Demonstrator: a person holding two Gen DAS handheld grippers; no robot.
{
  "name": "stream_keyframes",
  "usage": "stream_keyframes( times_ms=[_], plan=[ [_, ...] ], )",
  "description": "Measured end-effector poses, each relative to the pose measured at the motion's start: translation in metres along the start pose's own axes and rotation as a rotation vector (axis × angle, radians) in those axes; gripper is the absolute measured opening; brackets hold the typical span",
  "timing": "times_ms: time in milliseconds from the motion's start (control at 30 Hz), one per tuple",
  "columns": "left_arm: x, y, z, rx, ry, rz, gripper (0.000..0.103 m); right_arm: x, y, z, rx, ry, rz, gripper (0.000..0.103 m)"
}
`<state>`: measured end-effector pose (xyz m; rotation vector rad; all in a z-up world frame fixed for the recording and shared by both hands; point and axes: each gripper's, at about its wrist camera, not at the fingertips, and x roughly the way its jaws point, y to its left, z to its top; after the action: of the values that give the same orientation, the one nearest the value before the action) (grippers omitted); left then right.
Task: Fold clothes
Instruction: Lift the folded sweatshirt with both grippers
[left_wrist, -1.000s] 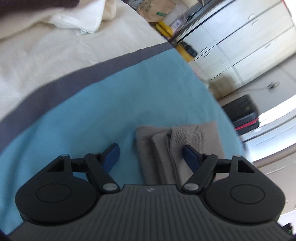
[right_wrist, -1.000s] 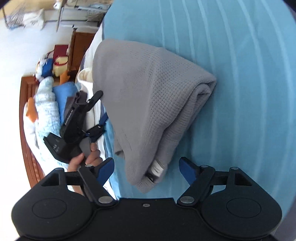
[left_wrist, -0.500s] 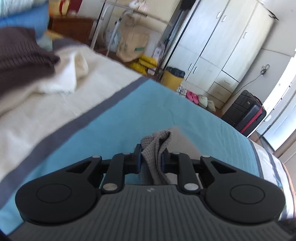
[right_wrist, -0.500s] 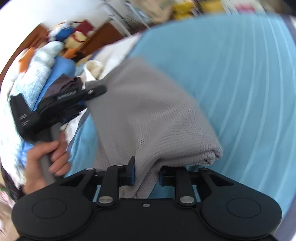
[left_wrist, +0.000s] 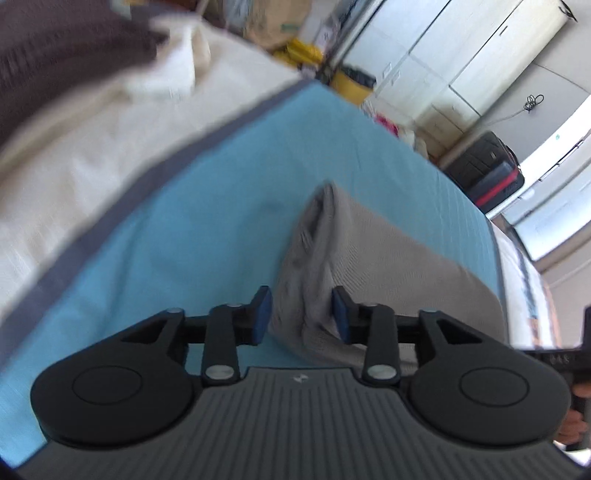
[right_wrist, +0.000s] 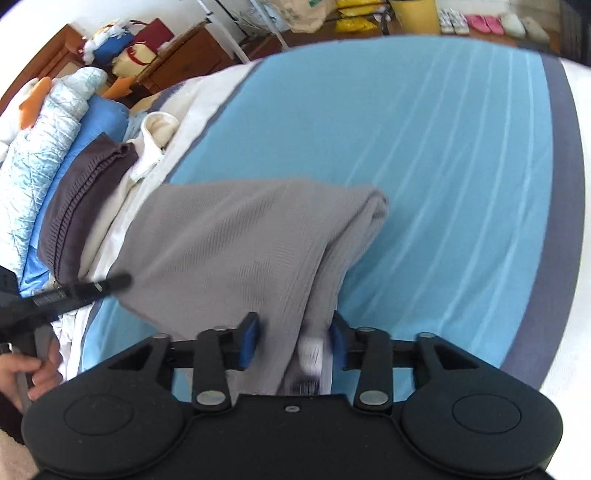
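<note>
Folded grey knit garment (left_wrist: 369, 266) lies on the blue bedspread (left_wrist: 207, 221) of the bed, one folded end toward each camera. Half a second ago pinched tight at both ends; now released. Left gripper (left_wrist: 301, 314) with jaws part open, blue pads on either side of the near fold, a small gap on the left pad side, the right pad close to the cloth or touching it, hard to tell through the blur. Right gripper (right_wrist: 292, 339) the same: jaws part open around the garment's other end, where a white label (right_wrist: 312, 356) shows between the pads. In the right wrist view, also the left tool's black finger tip against the garment's far edge, and the person's hand (right_wrist: 26, 373) on its handle.

Beside the blue area, a grey band (left_wrist: 122, 206), then cream bedding (left_wrist: 74, 147). On it a dark brown knit (right_wrist: 85, 206) and a white garment (right_wrist: 155, 144), folded, well apart from the grey one. Behind these, a light blue quilt (right_wrist: 40, 158).

Around the bed: white wardrobe (left_wrist: 461, 55), yellow bin (left_wrist: 351, 81), black suitcase (left_wrist: 487, 170), wooden dresser (right_wrist: 177, 51), pink slippers (right_wrist: 484, 22) on the floor. Much bare blue bedspread to the right of the garment in the right wrist view.
</note>
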<state>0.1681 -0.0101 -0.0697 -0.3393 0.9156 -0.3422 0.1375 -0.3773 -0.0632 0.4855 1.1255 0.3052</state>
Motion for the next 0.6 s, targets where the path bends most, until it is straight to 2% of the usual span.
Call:
stream_keyframes(
  times_ms=[67, 100, 167, 267, 300, 333, 367, 433, 500, 533, 567, 600],
  plan=[
    [0.002, 0.000, 0.003, 0.038, -0.019, 0.003, 0.052, 0.002, -0.007, -0.008, 0.034, 0.013, 0.028, 0.061],
    [0.009, 0.003, 0.005, 0.036, 0.008, -0.019, 0.053, 0.003, -0.011, -0.012, 0.051, 0.019, 0.042, 0.063],
    [0.026, 0.012, 0.004, -0.011, 0.083, -0.071, 0.055, 0.005, -0.018, -0.020, 0.085, 0.032, 0.071, 0.066],
    [0.046, 0.019, -0.004, -0.074, 0.148, -0.080, 0.065, 0.012, -0.023, -0.027, 0.131, 0.047, 0.108, 0.070],
    [0.052, 0.020, -0.005, -0.092, 0.163, -0.087, 0.069, 0.017, -0.022, -0.027, 0.143, 0.050, 0.117, 0.072],
    [0.056, 0.021, -0.004, -0.103, 0.159, -0.104, 0.070, 0.021, -0.020, -0.027, 0.150, 0.051, 0.125, 0.078],
    [0.060, 0.022, -0.002, -0.115, 0.158, -0.127, 0.070, 0.025, -0.014, -0.027, 0.123, 0.047, 0.114, 0.082],
    [0.067, 0.023, -0.001, -0.154, 0.145, -0.210, 0.070, 0.032, 0.002, -0.026, 0.039, 0.025, 0.057, 0.083],
    [0.075, 0.023, -0.007, -0.197, 0.125, -0.274, 0.080, 0.036, 0.014, -0.025, -0.024, 0.005, 0.019, 0.084],
    [0.077, 0.023, -0.010, -0.210, 0.115, -0.286, 0.079, 0.037, 0.018, -0.025, -0.044, -0.004, 0.010, 0.084],
    [0.073, 0.021, -0.010, -0.199, 0.108, -0.277, 0.068, 0.036, 0.017, -0.024, -0.034, -0.020, 0.018, 0.084],
    [0.070, 0.019, -0.011, -0.189, 0.100, -0.267, 0.048, 0.035, 0.016, -0.024, -0.025, -0.035, 0.026, 0.082]
  ],
)
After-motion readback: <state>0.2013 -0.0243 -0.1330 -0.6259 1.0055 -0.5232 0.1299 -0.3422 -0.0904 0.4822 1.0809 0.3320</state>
